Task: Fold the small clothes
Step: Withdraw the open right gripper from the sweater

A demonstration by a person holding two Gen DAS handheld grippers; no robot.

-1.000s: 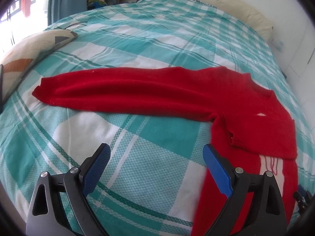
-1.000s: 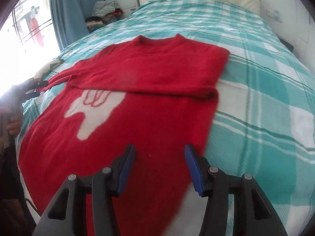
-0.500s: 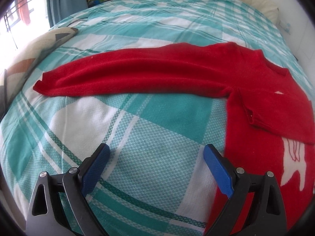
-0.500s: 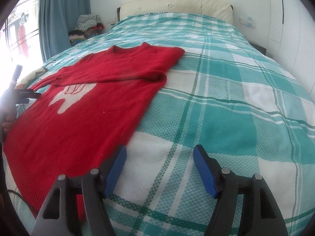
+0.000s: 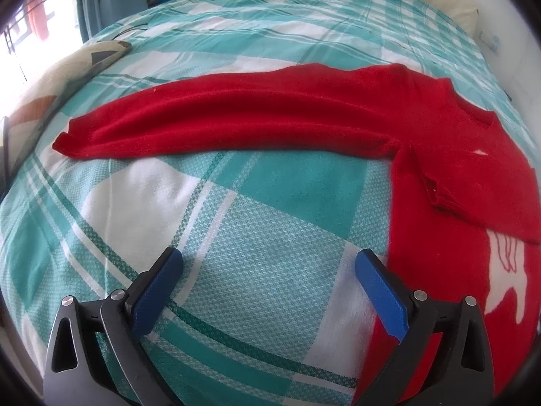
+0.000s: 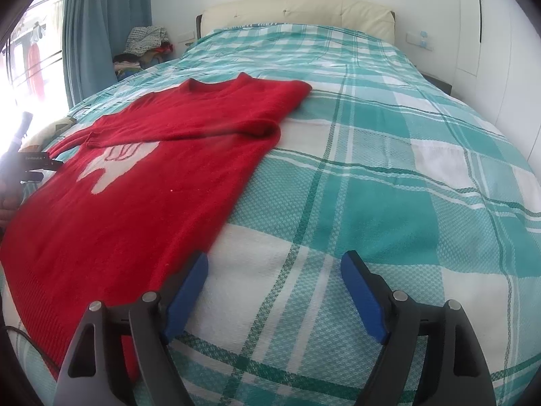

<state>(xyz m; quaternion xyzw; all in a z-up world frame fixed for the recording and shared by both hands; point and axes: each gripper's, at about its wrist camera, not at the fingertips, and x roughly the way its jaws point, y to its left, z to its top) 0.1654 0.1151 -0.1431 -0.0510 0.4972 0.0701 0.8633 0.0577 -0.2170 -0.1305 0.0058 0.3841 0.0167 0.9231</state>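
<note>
A red sweater [image 6: 145, 182] with a white motif lies flat on the bed. One sleeve is folded across its chest [image 6: 216, 125]. The other sleeve [image 5: 216, 121] stretches out straight to the left in the left wrist view, cuff at the far left. My left gripper [image 5: 267, 264] is open and empty above bare bedspread, below that sleeve and beside the sweater's side edge. My right gripper [image 6: 274, 264] is open and empty over bedspread just right of the sweater's lower edge.
The bed is covered by a teal and white plaid bedspread [image 6: 389, 176]. A patterned pillow [image 5: 50, 81] lies at the left edge. A cream headboard [image 6: 297, 13], blue curtain [image 6: 101, 23] and a clothes pile [image 6: 145, 44] stand at the back.
My right gripper has swung right, off the sweater's body to its right edge, and opened wider. My left gripper has shifted slightly; the outstretched sleeve has not moved.
</note>
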